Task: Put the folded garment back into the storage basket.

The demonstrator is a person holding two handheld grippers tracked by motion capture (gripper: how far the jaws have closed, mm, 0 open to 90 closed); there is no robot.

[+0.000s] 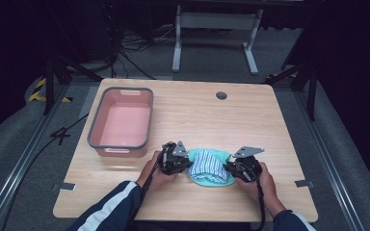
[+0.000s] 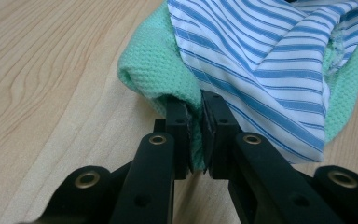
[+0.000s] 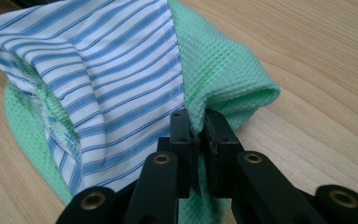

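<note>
While a pink bin [image 1: 121,122] waits at the table's [image 1: 270,125] left, the left gripper [image 2: 195,122] has its jaws clamped on the green cloth [image 2: 156,70] at the near edge, striped cloth [image 1: 209,165] on top. Opposite, the right gripper [image 3: 197,135] pinches the other side. Best lift both together, level, so the bundle stays folded.

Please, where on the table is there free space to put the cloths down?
The table is bare right of the pink bin and around the round hole. The front middle is crowded: the left gripper and right gripper pinch the green cloth under the striped cloth.
</note>
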